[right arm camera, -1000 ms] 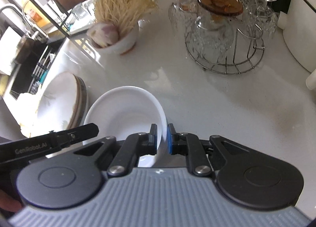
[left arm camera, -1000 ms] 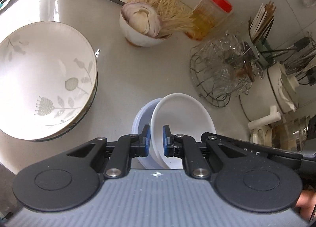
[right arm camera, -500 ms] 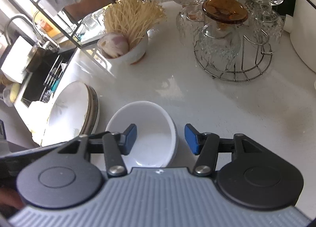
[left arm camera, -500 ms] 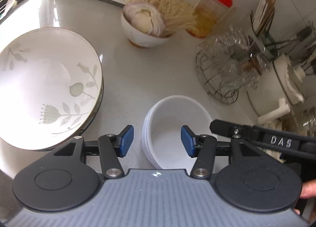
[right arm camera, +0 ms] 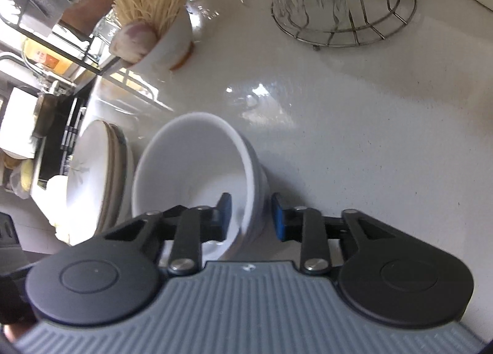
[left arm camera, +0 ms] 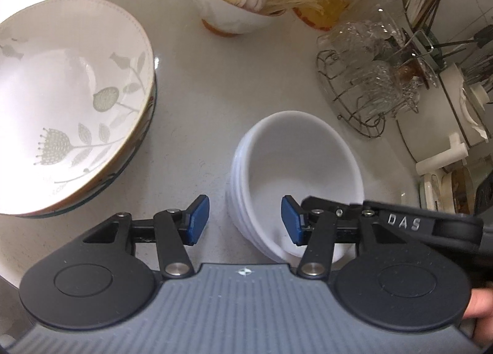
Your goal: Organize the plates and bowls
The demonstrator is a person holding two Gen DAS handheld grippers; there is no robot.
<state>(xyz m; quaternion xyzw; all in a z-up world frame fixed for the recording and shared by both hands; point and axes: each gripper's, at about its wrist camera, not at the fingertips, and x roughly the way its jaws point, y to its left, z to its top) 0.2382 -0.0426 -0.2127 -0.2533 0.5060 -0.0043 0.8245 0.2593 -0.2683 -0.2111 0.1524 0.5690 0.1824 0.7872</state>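
Your left gripper (left arm camera: 245,220) stood released, straddling the near rim of the stacked white bowls (left arm camera: 295,175) on the surface (left arm camera: 215,82). Your right gripper (right arm camera: 251,215) was closing over that stack's right wall, pads not yet pressing.

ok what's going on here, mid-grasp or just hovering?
A person with a gripper in each hand is working on a stack of white bowls on the counter. The right gripper straddles the stack's near wall and its fingers are closing, not yet clearly pressing. The left gripper is open over the stack's opposite rim, one pad inside the top bowl, one outside. The stack of floral plates sits apart, untouched.
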